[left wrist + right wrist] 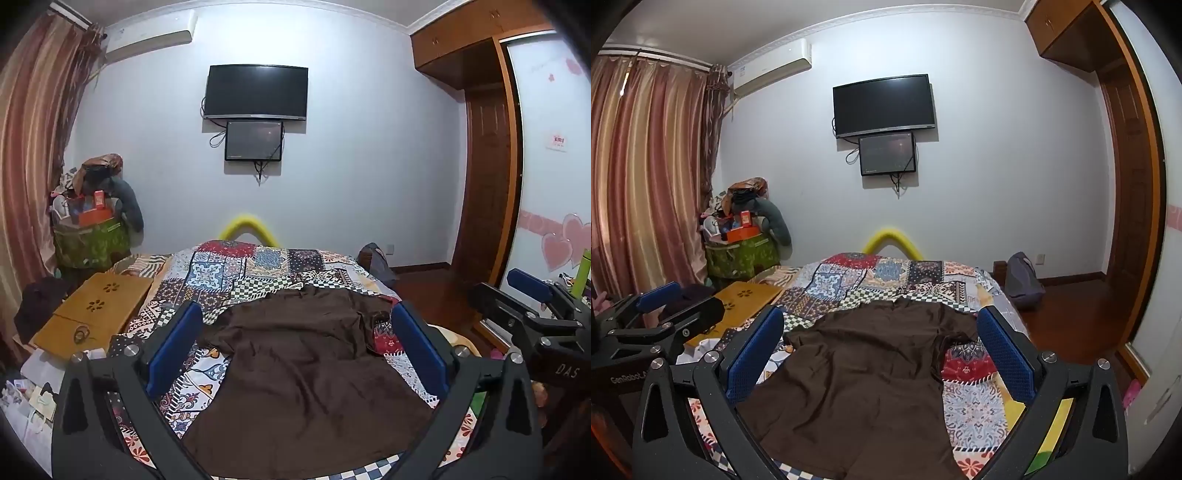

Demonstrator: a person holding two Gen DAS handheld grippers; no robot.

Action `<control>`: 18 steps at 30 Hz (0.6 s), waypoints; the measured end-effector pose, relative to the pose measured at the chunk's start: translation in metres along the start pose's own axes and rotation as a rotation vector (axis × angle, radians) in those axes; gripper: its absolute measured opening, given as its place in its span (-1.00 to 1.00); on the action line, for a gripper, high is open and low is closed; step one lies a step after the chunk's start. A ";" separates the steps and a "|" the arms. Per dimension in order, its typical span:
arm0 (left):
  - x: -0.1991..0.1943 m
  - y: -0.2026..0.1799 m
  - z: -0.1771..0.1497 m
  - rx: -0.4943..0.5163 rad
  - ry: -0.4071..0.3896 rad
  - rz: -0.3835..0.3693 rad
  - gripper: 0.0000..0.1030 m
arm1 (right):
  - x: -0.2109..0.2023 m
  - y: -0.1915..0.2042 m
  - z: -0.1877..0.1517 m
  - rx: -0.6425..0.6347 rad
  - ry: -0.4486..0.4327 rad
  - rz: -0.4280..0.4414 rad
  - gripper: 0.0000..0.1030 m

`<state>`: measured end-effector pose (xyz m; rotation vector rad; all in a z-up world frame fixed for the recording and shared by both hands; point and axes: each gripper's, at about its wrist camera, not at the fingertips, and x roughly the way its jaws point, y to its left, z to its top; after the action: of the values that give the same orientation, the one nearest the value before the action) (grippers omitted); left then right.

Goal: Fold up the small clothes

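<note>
Left gripper (295,347) and right gripper (882,350) agape above brown shirt (295,369).

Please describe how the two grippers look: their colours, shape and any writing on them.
Both grippers, left gripper and right gripper, have black angular frames with silver bolts and two flat fingers covered by blue textured pads. White lettering is printed on each body; "GenRobot" is partly readable on the left one. No cables or sleeves show.

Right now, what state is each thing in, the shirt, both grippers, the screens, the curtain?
Brown shirt: spread flat on the bed, unfolded.
Left gripper: open, empty.
Right gripper: open, empty.
TV: off.
Small screen: dark.
Curtain: drawn.
</note>
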<state>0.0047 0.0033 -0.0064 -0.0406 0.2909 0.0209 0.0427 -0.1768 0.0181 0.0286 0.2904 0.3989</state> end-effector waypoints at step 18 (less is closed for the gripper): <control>-0.005 -0.007 0.003 0.014 -0.009 0.022 1.00 | 0.001 -0.002 0.002 0.004 0.003 -0.003 1.00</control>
<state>0.0013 -0.0034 -0.0019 -0.0231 0.2821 0.0403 0.0450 -0.1781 0.0194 0.0319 0.2944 0.3952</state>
